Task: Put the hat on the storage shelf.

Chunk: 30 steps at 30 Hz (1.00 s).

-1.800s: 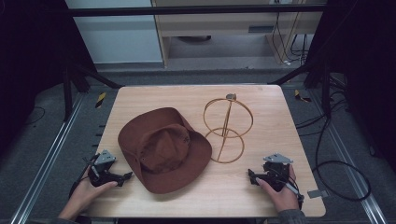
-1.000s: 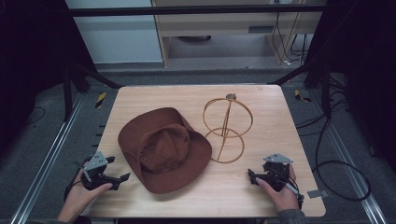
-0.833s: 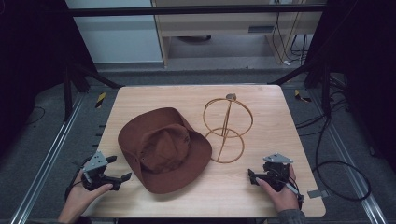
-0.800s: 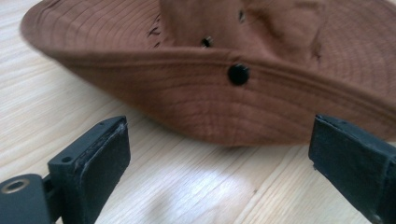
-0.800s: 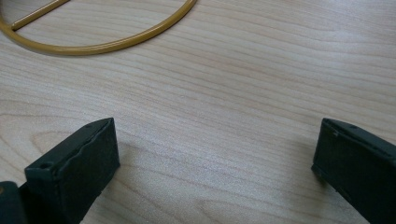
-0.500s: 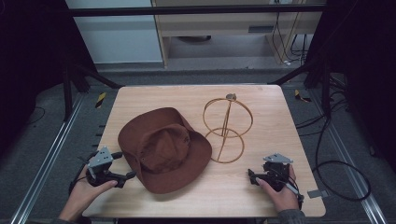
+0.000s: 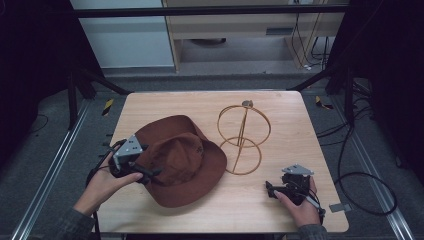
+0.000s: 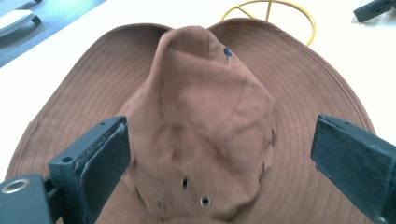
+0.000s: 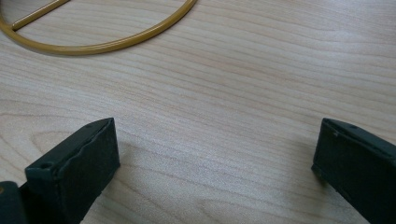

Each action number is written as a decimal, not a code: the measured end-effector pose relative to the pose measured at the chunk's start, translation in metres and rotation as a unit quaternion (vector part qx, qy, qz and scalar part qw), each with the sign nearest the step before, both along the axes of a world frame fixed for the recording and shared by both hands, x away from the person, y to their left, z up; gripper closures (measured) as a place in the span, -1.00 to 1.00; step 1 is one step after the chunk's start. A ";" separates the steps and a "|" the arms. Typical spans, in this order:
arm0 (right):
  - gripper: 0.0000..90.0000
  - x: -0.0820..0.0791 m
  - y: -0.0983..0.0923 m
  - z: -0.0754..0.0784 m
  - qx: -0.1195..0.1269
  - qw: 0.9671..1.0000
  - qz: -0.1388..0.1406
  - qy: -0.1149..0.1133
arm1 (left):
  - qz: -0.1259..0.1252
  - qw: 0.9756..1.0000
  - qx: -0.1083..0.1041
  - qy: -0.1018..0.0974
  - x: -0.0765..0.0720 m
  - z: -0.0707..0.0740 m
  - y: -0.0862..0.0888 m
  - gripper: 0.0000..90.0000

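A brown wide-brimmed hat (image 7: 181, 159) lies crown up on the wooden table (image 7: 300, 130), left of centre. My left gripper (image 7: 150, 172) is open over the hat's left brim, its jaws spread wide on either side of the crown (image 8: 205, 126). A gold wire stand (image 7: 244, 137), made of an upright ring on a round base, is just right of the hat. My right gripper (image 7: 270, 189) rests open near the table's front right, with bare wood between its jaws and the stand's base ring (image 9: 93, 44) ahead of it.
Metal rails run along the floor on both sides of the table. A cable (image 7: 360, 185) loops on the floor at the right. A cabinet and shelving stand beyond the far edge. Bare wood lies at the back of the table.
My left gripper has moved from the table's front left corner to the right and forward, over the hat's brim. The right gripper, hat and stand have stayed put.
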State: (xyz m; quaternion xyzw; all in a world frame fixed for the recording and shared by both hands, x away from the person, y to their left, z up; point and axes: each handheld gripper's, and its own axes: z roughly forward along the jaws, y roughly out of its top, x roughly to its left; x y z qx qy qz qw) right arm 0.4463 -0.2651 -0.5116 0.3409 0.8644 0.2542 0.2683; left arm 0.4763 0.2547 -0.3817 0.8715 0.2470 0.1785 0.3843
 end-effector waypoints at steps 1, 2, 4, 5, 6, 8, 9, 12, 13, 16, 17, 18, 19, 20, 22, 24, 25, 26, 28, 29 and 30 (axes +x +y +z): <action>-0.99 0.000 0.000 0.000 0.000 1.000 0.000 0.000 | -0.001 1.000 0.003 0.002 0.003 0.002 -0.004 -0.90; -0.99 0.000 0.000 0.000 0.000 1.000 0.000 0.000 | -0.002 1.000 0.007 0.002 0.006 0.005 -0.008 -0.90; -0.99 0.000 0.000 0.000 0.000 1.000 0.000 0.000 | -0.006 1.000 0.014 0.004 0.011 0.009 -0.015 -0.90; -0.99 0.000 0.000 0.000 0.001 1.000 -0.001 0.000 | -0.008 1.000 0.019 0.005 0.014 0.011 -0.019 -0.90; -0.99 0.000 0.000 0.000 0.001 1.000 -0.001 0.000 | -0.010 1.000 0.023 0.005 0.016 0.013 -0.022 -0.90; -0.99 0.000 0.000 0.000 0.000 1.000 -0.001 0.000 | -0.013 0.999 0.032 0.004 0.020 0.015 -0.028 -0.89; -0.99 0.000 0.000 0.000 0.001 1.000 -0.001 0.000 | -0.015 0.999 0.039 0.004 0.021 0.017 -0.032 -0.89; -0.99 0.000 0.000 0.000 0.001 1.000 -0.001 0.000 | -0.020 0.999 0.048 0.007 0.026 0.019 -0.040 -0.89; -0.99 0.000 0.000 0.000 0.000 1.000 0.000 0.000 | -0.020 0.998 0.055 0.006 0.027 0.020 -0.043 -0.89; -0.99 0.000 0.000 0.000 0.000 1.000 -0.002 0.000 | -0.025 0.997 0.068 0.007 0.032 0.023 -0.053 -0.88; -0.99 0.000 0.000 0.000 0.001 1.000 -0.002 0.000 | -0.025 0.997 0.071 0.008 0.033 0.024 -0.055 -0.88; -0.99 0.000 0.000 0.000 0.001 1.000 -0.002 0.000 | -0.026 0.997 0.073 0.009 0.034 0.025 -0.058 -0.88; -0.99 -0.001 0.000 0.000 0.001 1.000 -0.002 0.000 | -0.026 0.997 0.075 0.008 0.036 0.026 -0.059 -0.88; -0.99 -0.001 0.000 0.000 0.000 1.000 -0.001 0.000 | -0.026 0.997 0.076 0.010 0.037 0.026 -0.062 -0.88; -0.99 -0.001 0.000 0.000 0.001 1.000 -0.001 0.000 | -0.026 0.996 0.080 0.012 0.040 0.025 -0.065 -0.88; -0.99 -0.001 0.000 0.000 0.001 1.000 -0.001 0.000 | -0.026 0.996 0.087 0.016 0.044 0.022 -0.069 -0.88; -0.99 -0.001 0.000 0.000 0.001 1.000 -0.002 0.000 | -0.027 0.995 0.093 0.018 0.045 0.022 -0.069 -0.88; -0.99 -0.001 0.000 0.000 0.001 1.000 -0.002 0.000 | -0.027 0.995 0.093 0.019 0.046 0.021 -0.071 -0.88; -0.99 -0.001 0.000 0.000 0.001 1.000 -0.001 0.000 | -0.024 0.995 0.097 0.021 0.049 0.019 -0.072 -0.88; -0.99 -0.001 0.000 0.000 0.001 1.000 -0.002 0.000 | -0.021 0.995 0.099 0.019 0.051 0.019 -0.073 -0.88; -0.99 -0.001 0.000 0.000 0.001 1.000 -0.001 0.000 | -0.020 0.995 0.097 0.021 0.051 0.019 -0.073 -0.88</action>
